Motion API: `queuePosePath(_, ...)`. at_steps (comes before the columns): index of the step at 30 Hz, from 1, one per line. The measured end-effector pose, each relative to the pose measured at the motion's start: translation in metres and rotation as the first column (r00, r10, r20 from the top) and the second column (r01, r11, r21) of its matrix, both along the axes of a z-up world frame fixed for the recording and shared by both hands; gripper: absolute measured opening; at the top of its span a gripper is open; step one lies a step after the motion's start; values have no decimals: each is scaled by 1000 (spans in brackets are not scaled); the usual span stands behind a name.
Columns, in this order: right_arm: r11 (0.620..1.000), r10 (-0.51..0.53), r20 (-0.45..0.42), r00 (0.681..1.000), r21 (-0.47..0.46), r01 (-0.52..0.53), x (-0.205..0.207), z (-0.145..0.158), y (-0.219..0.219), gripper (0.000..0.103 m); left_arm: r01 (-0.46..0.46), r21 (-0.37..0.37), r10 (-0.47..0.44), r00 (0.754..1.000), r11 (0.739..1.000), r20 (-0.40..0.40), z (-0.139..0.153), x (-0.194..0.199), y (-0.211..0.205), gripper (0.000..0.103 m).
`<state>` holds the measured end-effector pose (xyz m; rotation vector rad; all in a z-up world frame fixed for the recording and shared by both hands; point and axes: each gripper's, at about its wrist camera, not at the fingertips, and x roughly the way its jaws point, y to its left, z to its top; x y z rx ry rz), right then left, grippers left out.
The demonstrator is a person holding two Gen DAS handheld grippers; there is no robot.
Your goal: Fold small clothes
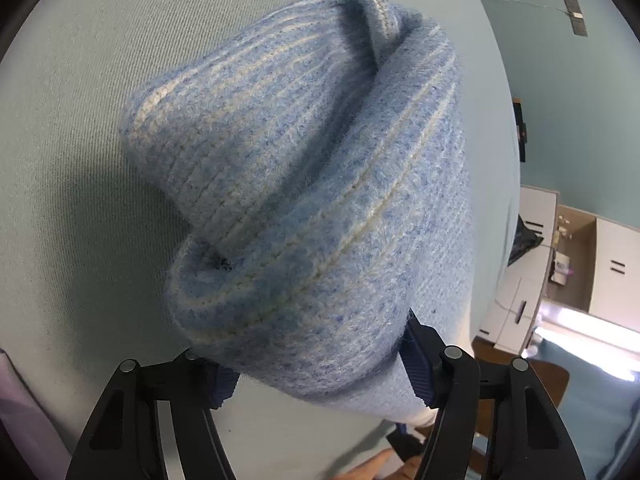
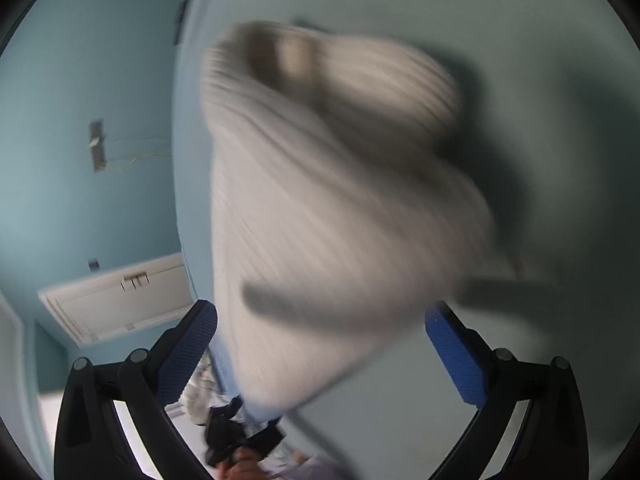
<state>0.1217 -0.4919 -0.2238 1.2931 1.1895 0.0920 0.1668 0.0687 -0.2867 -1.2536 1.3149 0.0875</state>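
A soft blue knit hat [image 1: 304, 184] lies on a pale table cover [image 1: 80, 120]. It has thin white stripes, and its brim is rolled up into a thick band. The top of the hat is flopped and creased. The near end of the hat sits between the two fingers of the left gripper [image 1: 320, 372]. The blue pads [image 1: 418, 364] touch the wool on both sides, so this claw is pinching the brim.

In the right wrist view there is a second hat, a white ribbed hat [image 2: 340, 208]. It is very blurry, so its edges are hard to make out. It looks like it rests on the same pale cover [image 2: 520, 60], with a dark shadow beside it. The right gripper [image 2: 320, 344] is spread wide. Its blue pads [image 2: 456, 356] stand on each side of the hat's near end and do not seem to press on it.

Past the table edge the floor is teal [image 2: 80, 180]. White cabinets [image 1: 612, 272] stand far off in the left wrist view. A flat white panel [image 2: 116, 296] shows in the right wrist view. At the bottom of that view a hand [image 2: 244, 464] holds something black.
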Motion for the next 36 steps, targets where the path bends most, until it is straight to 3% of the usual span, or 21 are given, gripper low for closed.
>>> queuePosePath(4,1000,-30,-8,1000,-4,30,4,-7,-5,87,-5,3,5,1000,1000,3,0,0,-1,68)
queuePosePath(7,995,9,36,999,-102,-5,10,1,5,78,-18,-2,18,1000,1000,-1,1,-6,0,68)
queuePosePath(9,987,42,51,998,-155,-33,18,8,16,51,-15,-2,16,1000,1000,7,0,-8,0,68)
queuePosePath(12,973,95,88,992,-218,-73,21,22,15,35,2,-1,-2,1000,1000,18,-1,-11,-2,68)
queuePosePath(16,947,148,133,980,-305,-101,20,54,18,30,49,-38,-48,998,998,33,-1,-9,-13,68)
queuePosePath(19,945,99,136,986,-323,-51,15,68,0,30,143,-92,-139,989,985,51,-4,-6,-36,68)
queuePosePath(23,927,41,178,983,-373,29,6,90,-40,29,316,-128,-311,949,940,54,-3,-3,-85,70)
queuePosePath(25,895,34,198,980,-442,58,-3,101,-56,29,380,-64,-377,925,923,48,13,-8,-101,69)
queuePosePath(27,844,57,211,976,-532,65,-10,112,-65,29,458,92,-463,885,884,38,47,-15,-113,81)
queuePosePath(28,820,74,214,974,-569,62,-12,115,-66,29,472,132,-481,875,872,47,59,-17,-115,84)
queuePosePath(31,791,100,215,972,-610,53,-20,120,-64,29,482,301,-534,836,823,124,112,-13,-124,99)
queuePosePath(32,790,106,216,971,-611,49,-20,123,-61,29,483,393,-567,814,783,129,129,-9,-132,103)
queuePosePath(34,770,134,228,964,-637,44,-25,130,-54,29,471,565,-632,766,677,120,153,2,-157,103)
queuePosePath(35,753,153,236,960,-656,41,-27,138,-52,29,467,629,-663,742,621,104,159,9,-171,103)
queuePosePath(36,736,174,245,954,-676,40,-28,139,-50,29,456,703,-695,715,546,77,163,18,-191,103)
